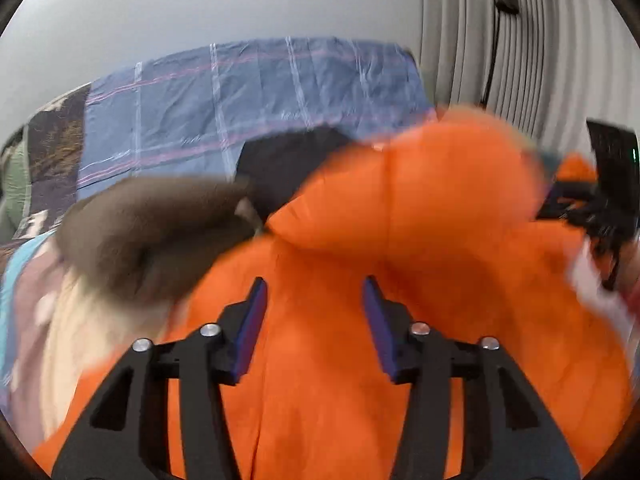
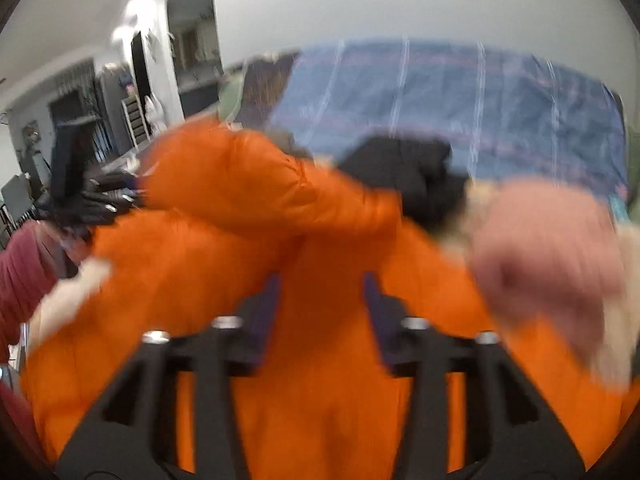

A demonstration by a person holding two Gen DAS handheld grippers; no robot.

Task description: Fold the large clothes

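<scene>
A puffy orange jacket (image 1: 400, 208) fills the lower part of both views, bunched on the bed; it also shows in the right wrist view (image 2: 248, 208). A brown furry hood trim (image 1: 156, 232) lies at its left. My left gripper (image 1: 314, 292) is open just above the orange fabric, holding nothing. My right gripper (image 2: 322, 288) is open over the jacket too, with fabric showing between its fingers. Both views are blurred by motion.
A blue plaid bedsheet (image 1: 256, 96) covers the bed behind the jacket. A black garment (image 1: 288, 164) lies past the jacket. A pink and cream garment (image 2: 548, 248) is at the right. Grey curtains (image 1: 512, 40) hang at the far right. The other gripper (image 2: 100, 200) is at the left.
</scene>
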